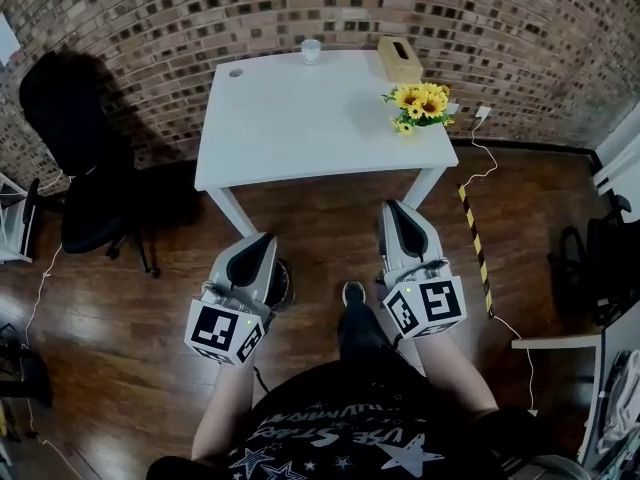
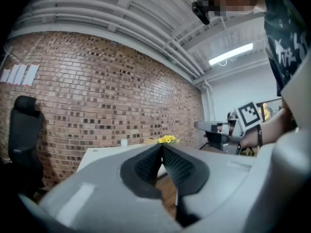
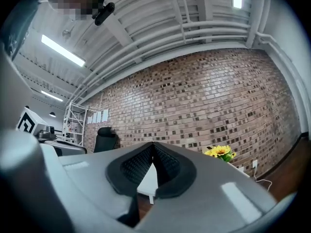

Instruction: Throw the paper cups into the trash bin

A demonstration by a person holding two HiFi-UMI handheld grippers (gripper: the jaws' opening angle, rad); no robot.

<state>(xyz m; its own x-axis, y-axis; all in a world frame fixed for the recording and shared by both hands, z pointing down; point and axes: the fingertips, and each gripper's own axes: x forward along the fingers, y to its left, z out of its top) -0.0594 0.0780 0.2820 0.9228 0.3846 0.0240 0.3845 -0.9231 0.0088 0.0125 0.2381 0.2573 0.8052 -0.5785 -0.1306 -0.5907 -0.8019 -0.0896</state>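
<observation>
White desk (image 1: pixel 300 118) carries one paper cup (image 1: pixel 311 50) at far edge; left gripper (image 1: pixel 266 240) and right gripper (image 1: pixel 396 208) fingers pressed together, empty.

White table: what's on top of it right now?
A paper cup and tan box at the far edge, sunflowers near the right edge. Cup's inside isn't visible.
</observation>
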